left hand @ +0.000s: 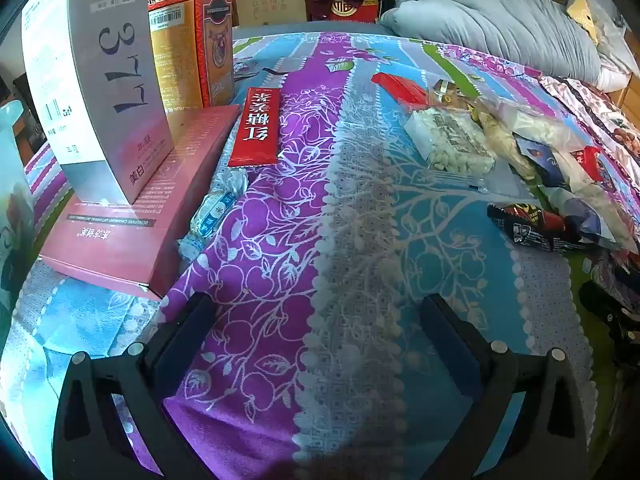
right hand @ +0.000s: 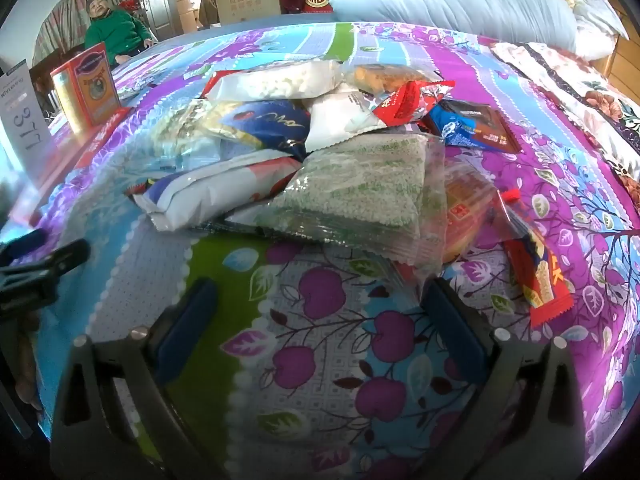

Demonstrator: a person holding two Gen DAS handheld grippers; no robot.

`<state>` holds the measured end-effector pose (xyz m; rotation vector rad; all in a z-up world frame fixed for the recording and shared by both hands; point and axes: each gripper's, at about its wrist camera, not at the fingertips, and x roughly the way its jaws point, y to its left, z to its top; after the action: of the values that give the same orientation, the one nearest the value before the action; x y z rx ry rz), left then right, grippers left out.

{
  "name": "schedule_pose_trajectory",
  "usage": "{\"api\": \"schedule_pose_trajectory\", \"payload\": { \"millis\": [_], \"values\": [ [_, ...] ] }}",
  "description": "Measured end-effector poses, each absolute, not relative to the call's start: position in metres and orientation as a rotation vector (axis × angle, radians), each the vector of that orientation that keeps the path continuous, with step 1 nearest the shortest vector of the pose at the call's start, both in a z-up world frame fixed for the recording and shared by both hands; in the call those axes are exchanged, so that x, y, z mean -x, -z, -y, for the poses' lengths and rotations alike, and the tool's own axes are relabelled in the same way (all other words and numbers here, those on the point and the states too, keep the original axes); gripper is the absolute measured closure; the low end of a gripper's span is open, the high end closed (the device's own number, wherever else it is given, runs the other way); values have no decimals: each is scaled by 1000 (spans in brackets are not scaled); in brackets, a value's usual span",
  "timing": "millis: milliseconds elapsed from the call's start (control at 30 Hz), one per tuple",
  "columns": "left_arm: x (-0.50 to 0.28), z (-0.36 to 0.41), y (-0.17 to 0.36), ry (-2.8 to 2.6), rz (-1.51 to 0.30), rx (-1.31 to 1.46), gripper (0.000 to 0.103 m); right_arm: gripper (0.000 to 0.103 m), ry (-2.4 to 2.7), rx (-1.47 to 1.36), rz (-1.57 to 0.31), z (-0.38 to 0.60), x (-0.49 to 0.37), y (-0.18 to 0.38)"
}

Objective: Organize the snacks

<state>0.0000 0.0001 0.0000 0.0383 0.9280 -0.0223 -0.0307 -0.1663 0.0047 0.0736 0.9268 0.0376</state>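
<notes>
The left gripper (left hand: 320,320) is held tilted downward over the bedspread (left hand: 280,240), its jaws spread wide with nothing gripped between them. The right gripper (right hand: 320,304) is pitched downward likewise over the bedspread, jaws parted fully and empty, the blue pads (right hand: 188,320) facing inward.

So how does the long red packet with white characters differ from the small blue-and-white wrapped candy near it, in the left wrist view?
The long red packet is a flat, stiff-looking rectangle; the blue-and-white candy is small and rounded with crinkled twisted ends. The packet is red with large white characters; the candy's wrapper is pale with blue print. The packet lies farther from the camera, the candy nearer. Both rest on the patterned bedsheet beside the flat pink box, untouched.
</notes>
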Motion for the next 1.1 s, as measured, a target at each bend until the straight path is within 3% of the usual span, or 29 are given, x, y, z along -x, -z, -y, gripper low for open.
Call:
{"api": "schedule_pose_trajectory", "payload": {
  "millis": [1100],
  "values": [
    [0, 0, 0, 21, -927, -40, 0, 0, -42, -82, -927, 167, 31, -5]
  ]
}}
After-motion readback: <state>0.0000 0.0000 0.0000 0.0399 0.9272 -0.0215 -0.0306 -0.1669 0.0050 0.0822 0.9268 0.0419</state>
